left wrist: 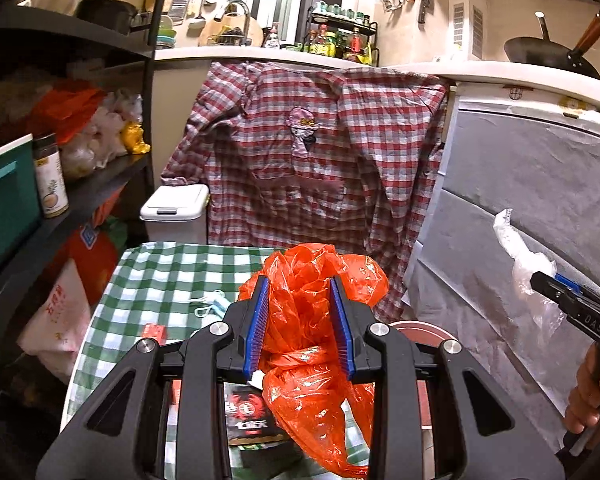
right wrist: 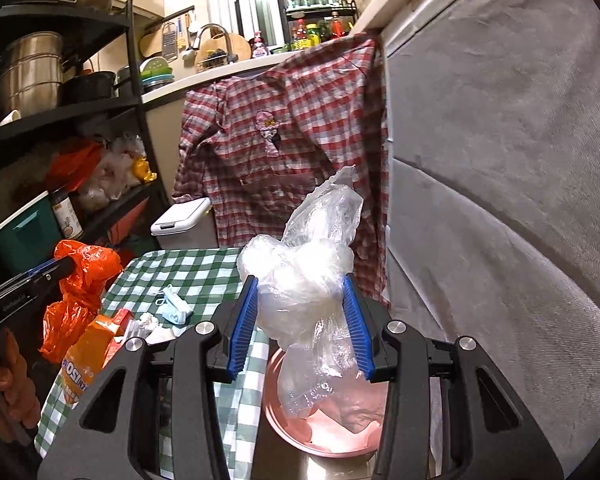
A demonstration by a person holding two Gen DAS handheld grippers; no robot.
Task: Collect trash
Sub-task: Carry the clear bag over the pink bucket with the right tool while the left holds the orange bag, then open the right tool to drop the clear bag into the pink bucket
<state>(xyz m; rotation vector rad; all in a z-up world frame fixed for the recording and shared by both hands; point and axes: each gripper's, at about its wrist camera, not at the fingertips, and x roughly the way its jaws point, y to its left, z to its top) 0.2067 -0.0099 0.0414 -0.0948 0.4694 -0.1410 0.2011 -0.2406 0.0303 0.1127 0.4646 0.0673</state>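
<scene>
Two tools grip bags: left tool point(left wrist: 300, 320) orange bag point(left wrist: 312, 280), right tool point(right wrist: 304, 320) clear bag point(right wrist: 312, 280); pink basin point(right wrist: 324, 428) beneath.

Crumpled orange plastic bag point(left wrist: 300, 320), twisted at its waist, is clamped between blue-padded jaws, its tail hanging down. Crumpled clear plastic bag point(right wrist: 312, 276) is likewise clamped and raised. A folded light-blue face mask point(right wrist: 175, 305) lies on the green-checked table point(right wrist: 204, 272).
</scene>
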